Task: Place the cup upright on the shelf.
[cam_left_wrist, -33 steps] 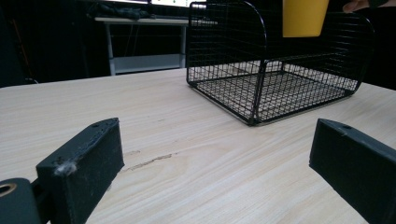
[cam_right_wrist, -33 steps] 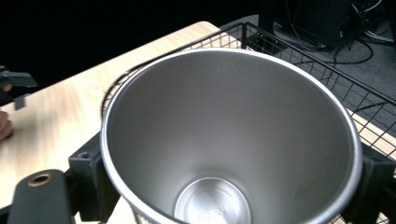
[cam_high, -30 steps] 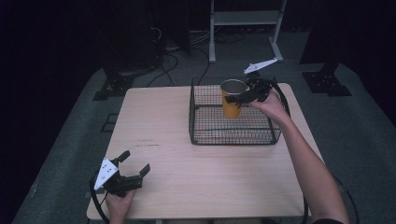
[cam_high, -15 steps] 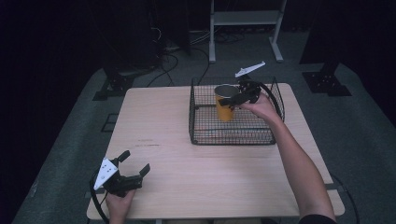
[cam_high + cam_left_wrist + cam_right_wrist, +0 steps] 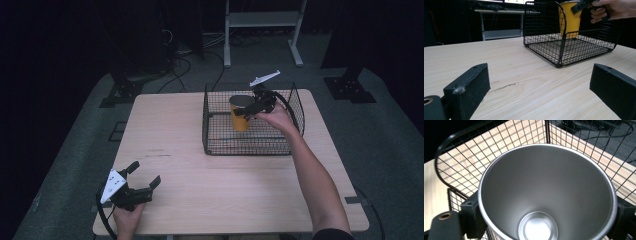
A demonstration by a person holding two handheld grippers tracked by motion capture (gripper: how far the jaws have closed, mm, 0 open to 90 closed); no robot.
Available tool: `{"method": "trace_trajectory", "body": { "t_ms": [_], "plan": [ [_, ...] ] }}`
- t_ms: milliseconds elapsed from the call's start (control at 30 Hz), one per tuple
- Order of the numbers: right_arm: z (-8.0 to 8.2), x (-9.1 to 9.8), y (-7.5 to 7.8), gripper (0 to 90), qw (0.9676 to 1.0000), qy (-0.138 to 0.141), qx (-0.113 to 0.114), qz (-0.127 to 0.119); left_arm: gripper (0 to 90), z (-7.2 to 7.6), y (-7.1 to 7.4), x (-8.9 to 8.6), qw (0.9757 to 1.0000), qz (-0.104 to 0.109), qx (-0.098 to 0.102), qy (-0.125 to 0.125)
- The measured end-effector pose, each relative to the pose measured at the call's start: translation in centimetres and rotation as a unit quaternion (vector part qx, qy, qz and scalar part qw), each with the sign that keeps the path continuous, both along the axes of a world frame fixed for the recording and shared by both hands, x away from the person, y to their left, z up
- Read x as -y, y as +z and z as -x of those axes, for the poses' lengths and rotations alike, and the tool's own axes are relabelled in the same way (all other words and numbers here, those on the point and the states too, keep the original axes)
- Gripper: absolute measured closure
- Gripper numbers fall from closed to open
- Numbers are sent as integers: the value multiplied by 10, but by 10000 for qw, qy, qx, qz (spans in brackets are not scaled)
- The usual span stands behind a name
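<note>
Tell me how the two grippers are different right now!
The right gripper is shut on the cup inside the basket; the left gripper is open and holds nothing. The right gripper is up at the far side of the table; the left gripper sits low near the front left corner. Both are black, two-jawed, and held in a hand.

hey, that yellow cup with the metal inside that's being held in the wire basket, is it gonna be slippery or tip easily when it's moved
Probably stiff: the yellow cup has a smooth steel lining, so the right gripper, jaws on either side of it, shouldn't dent it. That smooth tapered wall may slip under a light grip. It looks empty, so likely light, and its narrow base could tip on the wire basket grid.
</note>
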State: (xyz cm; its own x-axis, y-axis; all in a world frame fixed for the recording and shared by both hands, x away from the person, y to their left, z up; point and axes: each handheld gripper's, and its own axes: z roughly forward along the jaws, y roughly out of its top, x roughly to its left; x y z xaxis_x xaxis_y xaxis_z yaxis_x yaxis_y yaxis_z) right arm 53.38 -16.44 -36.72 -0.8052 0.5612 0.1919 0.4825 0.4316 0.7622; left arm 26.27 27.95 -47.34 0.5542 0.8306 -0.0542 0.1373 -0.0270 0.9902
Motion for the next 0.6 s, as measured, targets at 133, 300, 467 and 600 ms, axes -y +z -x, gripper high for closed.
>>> {"method": "trace_trajectory", "body": {
  "t_ms": [133, 300, 467, 600],
  "plan": [
    [-3, 0, -7, 125, 9999, -37, -25, 96, 22, 0, 0, 0, 10000, 6, -2, 3],
    [-6, 3, -13, 125, 9998, -131, -79, 140, 22, 0, 0, 0, 10000, 12, 0, 8],
    [-7, 1, -16, 125, 9996, -154, -35, 229, 22, 0, 0, 0, 10000, 5, 0, 5],
    [-7, 0, -19, 124, 9996, -155, -56, 208, 22, 0, 0, 0, 10000, 26, 6, 10]
  ]
}}
